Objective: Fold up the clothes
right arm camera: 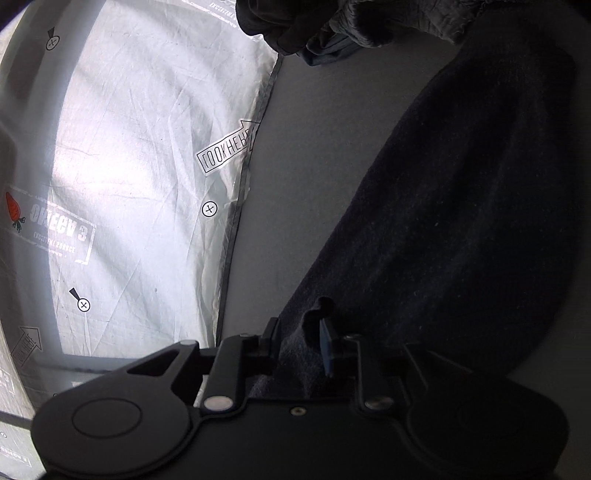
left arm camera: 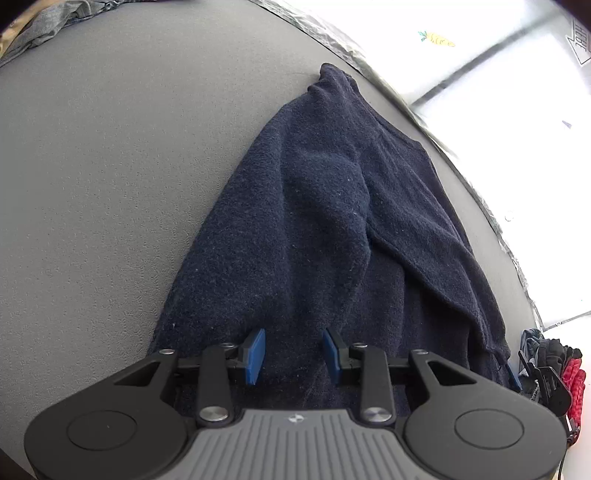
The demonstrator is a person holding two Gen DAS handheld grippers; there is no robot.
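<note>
Evidently a fold is under way: the navy sweater (left arm camera: 332,206) lies lengthwise on the grey desk (left arm camera: 110,184), one side already laid over its middle. The left tongs (left arm camera: 293,356) are held apart above the near hem, gripping nothing. The right tongs (right arm camera: 299,347) are clamped on a bunched edge of the sweater. Next, that edge probably needs carrying across. A printed plastic sheet (right arm camera: 140,147) is seen beyond the desk edge, and other clothes (left arm camera: 40,26) at the desk's far corner.
</note>
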